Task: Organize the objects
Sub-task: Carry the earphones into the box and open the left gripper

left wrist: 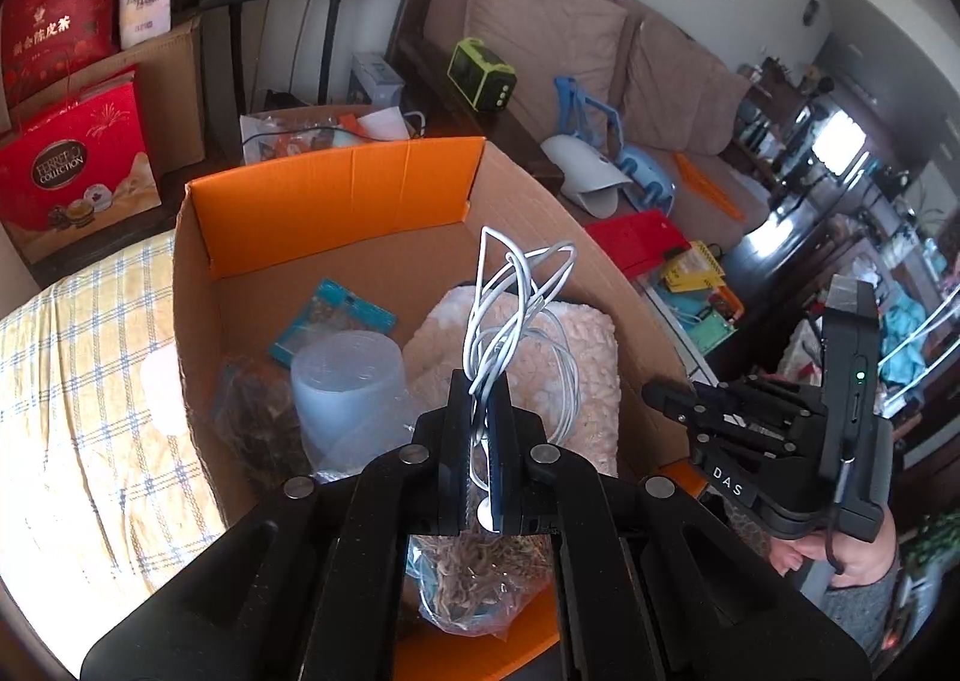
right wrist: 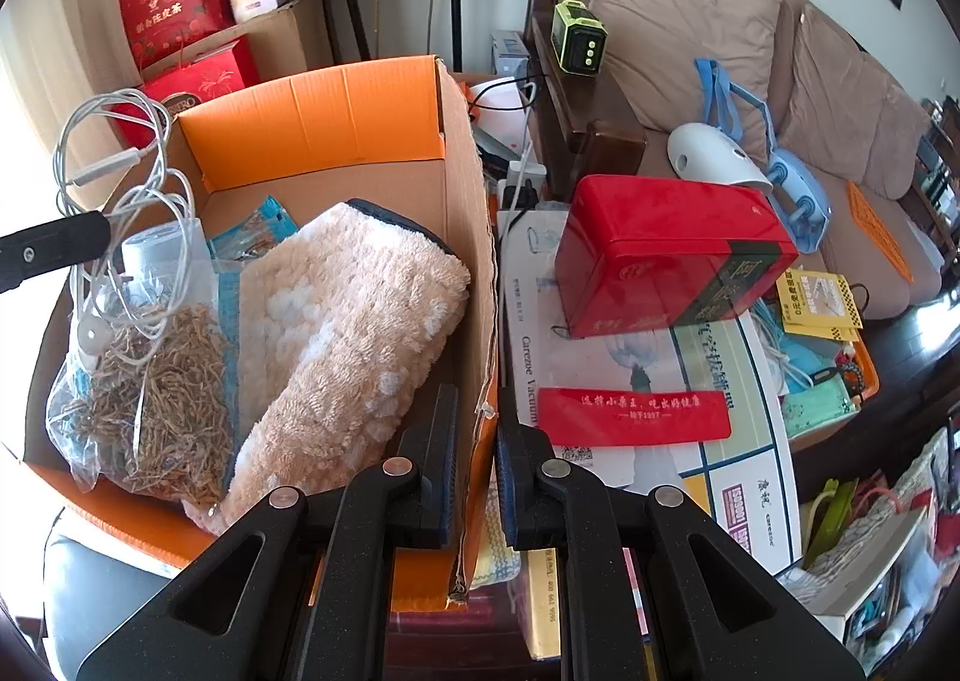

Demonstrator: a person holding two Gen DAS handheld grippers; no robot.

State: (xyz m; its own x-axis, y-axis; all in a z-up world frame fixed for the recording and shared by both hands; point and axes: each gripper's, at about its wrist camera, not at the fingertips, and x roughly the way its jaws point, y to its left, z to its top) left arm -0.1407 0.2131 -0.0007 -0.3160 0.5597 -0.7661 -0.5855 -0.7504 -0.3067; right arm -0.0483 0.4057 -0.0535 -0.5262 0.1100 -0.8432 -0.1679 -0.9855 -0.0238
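Left gripper (left wrist: 480,411): pinching a tangled white cable (left wrist: 516,315), held above the cardboard box (left wrist: 336,201).
Right gripper (right wrist: 477,435): pressed onto the box's right wall (right wrist: 474,273), one finger inside, one outside.
Box contents: fluffy cream towel (right wrist: 354,321), bag of dried herbs (right wrist: 156,399), clear plastic cup (left wrist: 345,381), teal packet (left wrist: 333,318).
Beside box: red tin (right wrist: 666,255) on papers.

Earphone cable (left wrist: 516,321) lower end hidden between left gripper (left wrist: 480,399) fingers
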